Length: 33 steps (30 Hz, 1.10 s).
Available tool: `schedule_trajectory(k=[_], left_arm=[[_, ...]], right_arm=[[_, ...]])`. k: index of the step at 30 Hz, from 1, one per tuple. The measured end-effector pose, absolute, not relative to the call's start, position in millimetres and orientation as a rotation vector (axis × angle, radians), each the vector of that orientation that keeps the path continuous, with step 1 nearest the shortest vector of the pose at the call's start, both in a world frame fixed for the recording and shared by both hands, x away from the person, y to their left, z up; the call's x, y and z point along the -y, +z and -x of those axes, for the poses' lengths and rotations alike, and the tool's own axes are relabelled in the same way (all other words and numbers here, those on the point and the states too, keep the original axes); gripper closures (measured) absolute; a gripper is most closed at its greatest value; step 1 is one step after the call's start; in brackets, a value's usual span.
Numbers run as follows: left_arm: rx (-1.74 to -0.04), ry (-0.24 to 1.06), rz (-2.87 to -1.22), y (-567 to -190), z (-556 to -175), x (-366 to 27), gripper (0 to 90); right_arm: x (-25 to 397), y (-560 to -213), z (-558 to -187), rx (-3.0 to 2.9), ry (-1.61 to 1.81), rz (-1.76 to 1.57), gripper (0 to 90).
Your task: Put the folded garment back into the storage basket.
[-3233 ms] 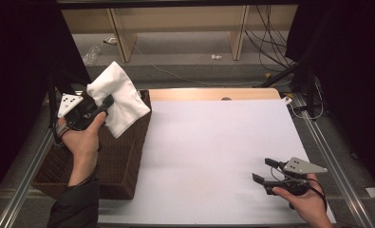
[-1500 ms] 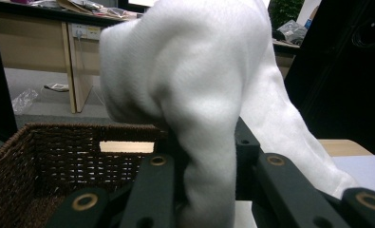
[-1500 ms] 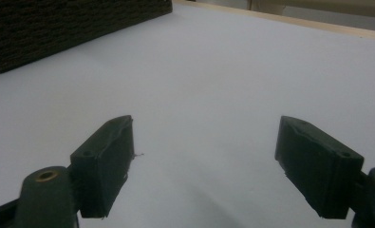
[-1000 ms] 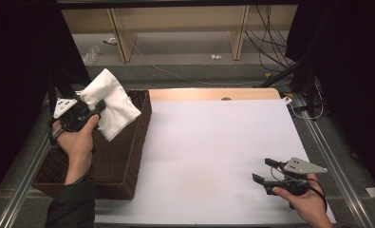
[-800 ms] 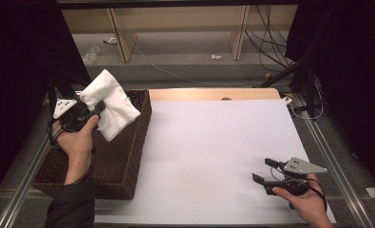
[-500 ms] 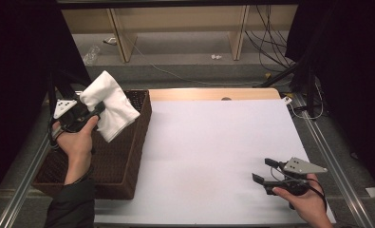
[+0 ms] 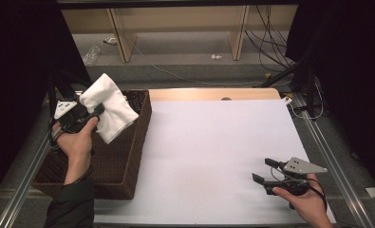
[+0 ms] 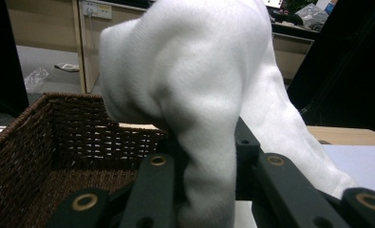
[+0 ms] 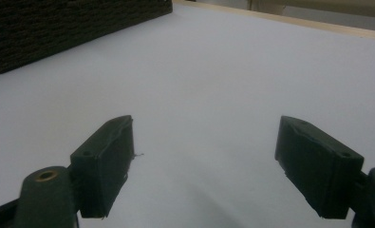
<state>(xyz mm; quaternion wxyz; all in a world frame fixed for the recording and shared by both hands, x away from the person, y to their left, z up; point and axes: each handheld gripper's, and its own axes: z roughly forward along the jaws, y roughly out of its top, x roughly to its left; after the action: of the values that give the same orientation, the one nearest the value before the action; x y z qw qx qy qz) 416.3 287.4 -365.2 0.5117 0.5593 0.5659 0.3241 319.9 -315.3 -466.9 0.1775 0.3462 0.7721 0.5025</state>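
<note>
Holding a white cloth (image 7: 108,107) clamped between its jaws, the left tool (image 7: 80,115) hangs above the far part of the wicker basket (image 7: 128,164), at about 9 o'clock on the counter (image 7: 213,156). In the left gripper view the cloth (image 8: 194,95) bulges up out of the closed jaws and drapes over them, with the basket's woven wall (image 8: 57,128) beyond and below. The step in hand appears to be either lowering the cloth into the basket or drawing it out; which of the two cannot be told. To do either well, the pinch should stay firm on the bunched fold, the trailing corner should be kept off the basket's rim, and any release should wait until the cloth hangs well inside the walls.

The left hand (image 7: 76,140) reaches forward from 7 o'clock, forearm over the basket, wrist raised, jaws pointing toward 1 o'clock. The right hand (image 7: 301,202) rests low at 4 o'clock; the right tool (image 7: 266,170) stands unclenched and empty, its jaws spread wide just above the bare white counter (image 9: 223,71), pointing toward 10 o'clock.
</note>
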Motion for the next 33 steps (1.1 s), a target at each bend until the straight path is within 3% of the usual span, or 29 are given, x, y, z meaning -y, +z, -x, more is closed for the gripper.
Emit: schedule_trajectory(k=[33], left_arm=[[-1.406,0.772,-1.341,-374.9,-418.9,-296.7,75.0]], right_arm=[[315.5,-466.9,-319.9,-2.187,1.418,-0.978,21.5]])
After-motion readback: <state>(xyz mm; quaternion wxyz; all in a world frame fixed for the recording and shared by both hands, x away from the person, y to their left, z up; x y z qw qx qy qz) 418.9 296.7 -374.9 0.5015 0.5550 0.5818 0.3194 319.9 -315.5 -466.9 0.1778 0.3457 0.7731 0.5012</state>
